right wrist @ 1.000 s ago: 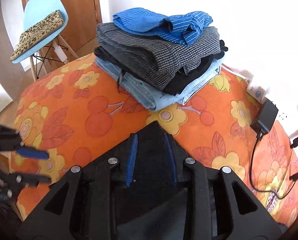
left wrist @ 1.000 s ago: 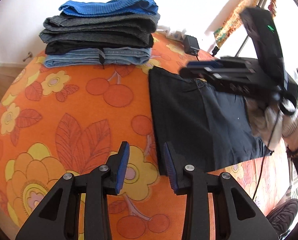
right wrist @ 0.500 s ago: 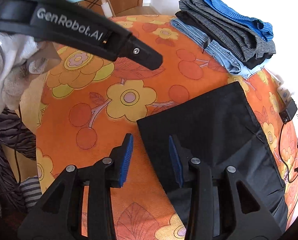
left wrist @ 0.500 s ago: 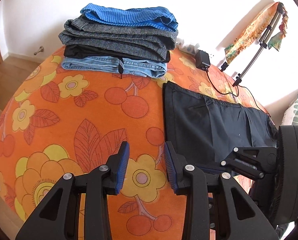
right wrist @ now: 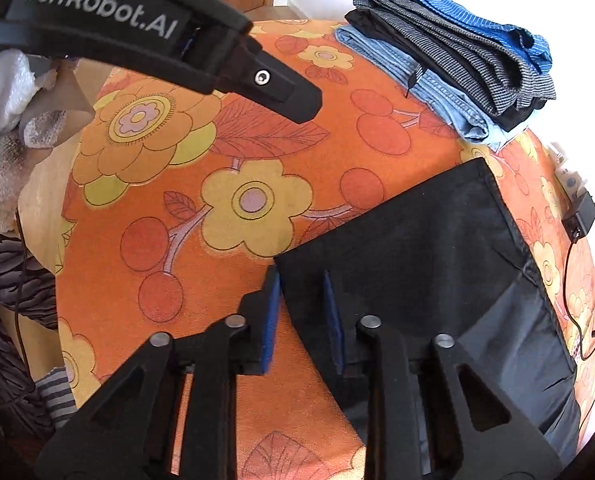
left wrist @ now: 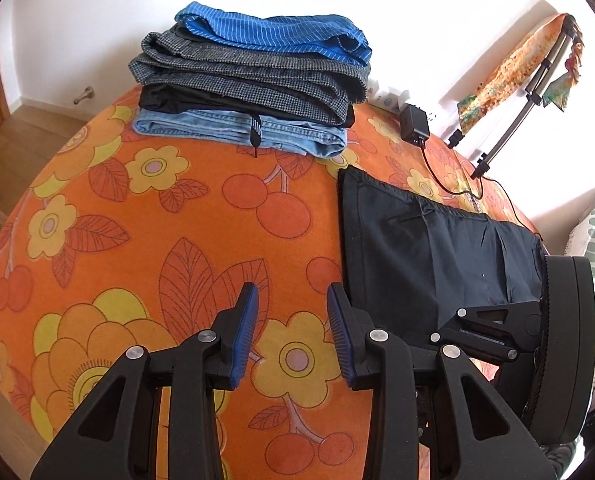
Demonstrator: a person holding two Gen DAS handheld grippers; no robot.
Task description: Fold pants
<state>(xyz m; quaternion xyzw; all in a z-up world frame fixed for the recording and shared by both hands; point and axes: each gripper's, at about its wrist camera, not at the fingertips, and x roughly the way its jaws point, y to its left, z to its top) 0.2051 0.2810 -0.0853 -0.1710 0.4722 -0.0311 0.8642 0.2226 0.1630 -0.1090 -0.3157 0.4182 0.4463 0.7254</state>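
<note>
Black pants (left wrist: pixel 429 252) lie folded flat on the orange flowered cloth (left wrist: pixel 177 240); they also show in the right wrist view (right wrist: pixel 437 264). My left gripper (left wrist: pixel 292 334) is open and empty over the cloth, just left of the pants' near corner. My right gripper (right wrist: pixel 301 316) is open, its jaws astride the pants' near left corner, low against the cloth. The right gripper's body shows at the pants' near edge in the left wrist view (left wrist: pixel 497 328). The left gripper's body crosses the top of the right wrist view (right wrist: pixel 157 40).
A stack of folded pants (left wrist: pixel 253 84), blue, grey, black and denim, sits at the far side, also in the right wrist view (right wrist: pixel 457 68). A black charger (left wrist: pixel 415 124) with cable lies behind the pants. A stand with cloth (left wrist: pixel 521 76) leans far right.
The right gripper swung down from above the pants to their near left corner and its jaws narrowed around the edge. The left gripper shifted slightly closer over the cloth.
</note>
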